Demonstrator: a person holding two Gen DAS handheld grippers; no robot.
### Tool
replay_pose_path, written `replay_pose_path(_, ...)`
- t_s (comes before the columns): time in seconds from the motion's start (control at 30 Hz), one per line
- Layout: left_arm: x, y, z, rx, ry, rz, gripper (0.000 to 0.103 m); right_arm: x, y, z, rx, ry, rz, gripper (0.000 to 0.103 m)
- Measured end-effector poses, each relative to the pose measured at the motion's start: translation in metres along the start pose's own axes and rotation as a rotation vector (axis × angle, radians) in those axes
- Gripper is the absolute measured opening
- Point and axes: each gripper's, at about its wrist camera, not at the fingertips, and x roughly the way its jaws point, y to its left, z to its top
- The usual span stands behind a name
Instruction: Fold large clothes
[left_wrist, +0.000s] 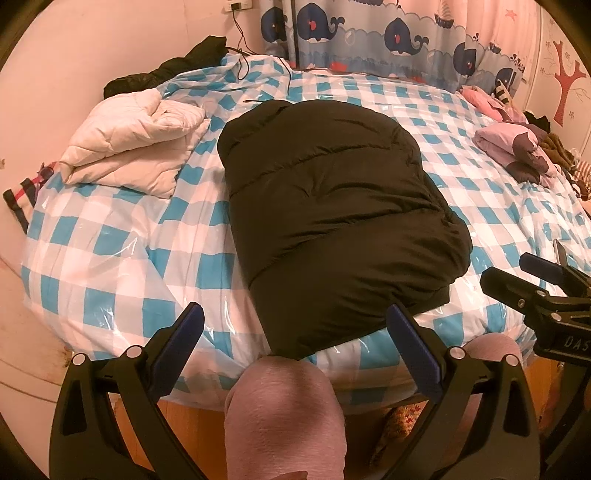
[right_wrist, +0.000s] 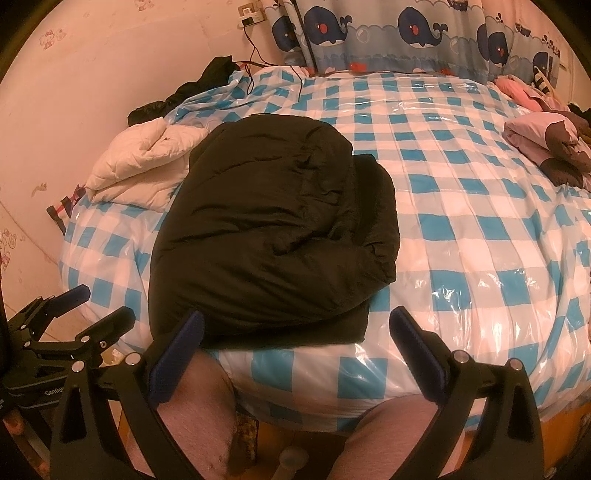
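A black puffer jacket (left_wrist: 332, 206) lies folded into a thick bundle on the blue-and-white checked bed, its near end at the bed's front edge. The same jacket (right_wrist: 266, 229) fills the middle left of the right wrist view. My left gripper (left_wrist: 295, 332) is open, held back off the bed with the jacket's near end just ahead of it and nothing between its fingers. My right gripper (right_wrist: 295, 332) is open too, its left finger beside the jacket's near edge, holding nothing. The right gripper (left_wrist: 524, 277) shows at the right edge of the left wrist view, and the left gripper (right_wrist: 88, 306) at the right wrist view's left.
A folded white puffer jacket (left_wrist: 136, 147) lies at the bed's left. A pink-and-brown folded garment (left_wrist: 517, 147) and other clothes sit at the right. Dark clothing (left_wrist: 177, 66) and a cable lie near the wall. The person's knees (left_wrist: 284, 413) press against the bed's plastic-covered front edge (right_wrist: 332, 376).
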Motion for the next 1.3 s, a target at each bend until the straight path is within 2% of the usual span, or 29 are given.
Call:
replay_pose_path(0.3, 0.0035, -0.0041, 0.0001, 0.004, 0.025, -0.012, 0.095, 0.0002, -0.0006, -0.0012, 0.003, 0.001, 0.002, 0.096)
replay_pose_path(0.5, 0.0043, -0.0036, 0.0015, 0.018, 0.020, 0.018, 0.095, 0.0000, -0.0020, -0.0010, 0.003, 0.002, 0.004, 0.096)
replay_pose_path(0.77, 0.0028, -0.0058, 0.0016, 0.024, 0.021, 0.019, 0.095, -0.0001, -0.0031, -0.0015, 0.005, 0.003, 0.006, 0.096)
replay_pose_path(1.17, 0.0012, -0.0065, 0.0044, 0.026, 0.028, -0.017, 0.095, -0.0010, -0.0061, 0.0003, 0.003, 0.003, 0.008, 0.096)
replay_pose_path(1.3, 0.0015, -0.0061, 0.0055, 0.031, 0.027, -0.009, 0.095, -0.0010, -0.0068, -0.0001, 0.004, 0.004, 0.010, 0.096)
